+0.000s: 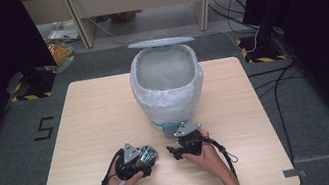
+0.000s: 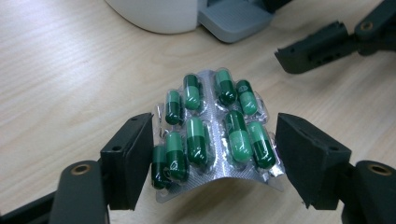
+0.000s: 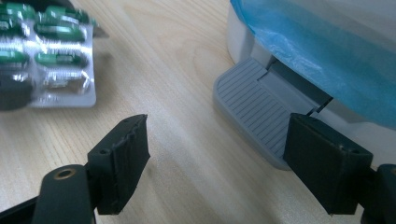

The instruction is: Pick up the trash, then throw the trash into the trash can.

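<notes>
1. Grippers first: the left gripper (image 1: 149, 157) is clamped on a blister pack (image 2: 212, 133) of green capsules, the foil bowed up between its jaws; the right gripper (image 3: 217, 161) has its jaws spread with nothing between them, close by the bin's pedal (image 3: 254, 105).
2. Pack sits near the table's front edge, about mid-width, just in front of the bin (image 1: 167, 84); whether it rests on the wood or is lifted clear, I cannot tell.
3. Step in hand, as I judge it: binning the pack. The lid (image 1: 160, 42) stands open, and the white liner (image 1: 153, 97) hangs over the rim.
4. Next move likely calls for lifting the pack over the near rim and letting go above the opening; the right gripper may need to press the pedal, though I cannot tell if it touches it.
5. Table (image 1: 86, 121) is pale wood. Around it lie grey floor, black curtains either side, and cables (image 1: 277, 81) trailing beyond the right edge.
</notes>
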The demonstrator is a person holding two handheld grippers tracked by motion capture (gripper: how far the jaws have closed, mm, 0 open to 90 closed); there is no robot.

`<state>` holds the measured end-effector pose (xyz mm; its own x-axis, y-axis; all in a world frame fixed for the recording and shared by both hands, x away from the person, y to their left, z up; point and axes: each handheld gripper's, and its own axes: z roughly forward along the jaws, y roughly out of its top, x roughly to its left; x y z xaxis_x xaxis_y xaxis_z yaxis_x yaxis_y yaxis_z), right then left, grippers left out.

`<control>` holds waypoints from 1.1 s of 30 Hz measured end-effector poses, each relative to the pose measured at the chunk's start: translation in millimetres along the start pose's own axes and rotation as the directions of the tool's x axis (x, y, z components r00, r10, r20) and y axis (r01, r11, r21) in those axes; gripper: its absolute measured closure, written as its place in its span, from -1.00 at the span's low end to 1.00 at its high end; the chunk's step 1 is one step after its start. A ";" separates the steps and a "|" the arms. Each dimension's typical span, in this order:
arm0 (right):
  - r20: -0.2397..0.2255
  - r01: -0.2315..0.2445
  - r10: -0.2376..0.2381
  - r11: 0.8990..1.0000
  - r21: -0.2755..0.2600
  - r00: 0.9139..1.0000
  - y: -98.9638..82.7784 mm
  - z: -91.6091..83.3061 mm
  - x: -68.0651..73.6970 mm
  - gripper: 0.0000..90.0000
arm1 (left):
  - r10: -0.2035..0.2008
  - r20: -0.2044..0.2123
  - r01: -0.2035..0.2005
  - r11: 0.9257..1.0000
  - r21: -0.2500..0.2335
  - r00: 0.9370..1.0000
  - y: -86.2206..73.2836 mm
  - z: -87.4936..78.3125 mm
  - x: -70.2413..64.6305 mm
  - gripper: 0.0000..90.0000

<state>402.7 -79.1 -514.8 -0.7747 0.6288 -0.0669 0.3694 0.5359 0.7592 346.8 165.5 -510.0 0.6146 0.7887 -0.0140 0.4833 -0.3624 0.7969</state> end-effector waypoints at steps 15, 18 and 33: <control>-0.001 0.001 -0.001 1.000 0.000 1.000 0.0 0.0 -0.1 -0.50 | -0.041 -0.035 0.039 0.997 -0.072 0.999 20.5 -13.7 27.3 -0.36; 0.000 0.001 -0.001 1.000 0.000 1.000 -0.1 0.0 0.1 -0.50 | -0.053 -0.040 0.049 0.995 -0.089 0.998 26.3 -16.9 33.7 -0.36; -0.003 0.001 -0.001 1.000 -0.001 1.000 -0.3 -0.3 -0.4 -0.50 | -0.086 -0.001 0.085 0.986 -0.147 0.996 50.9 -31.4 47.9 -0.36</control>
<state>402.7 -79.7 -514.8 -0.7765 0.6266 -0.0663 0.3679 0.5362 0.7597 381.2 200.4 -451.2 0.5705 0.8172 -0.0818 0.4366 -0.2174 0.8730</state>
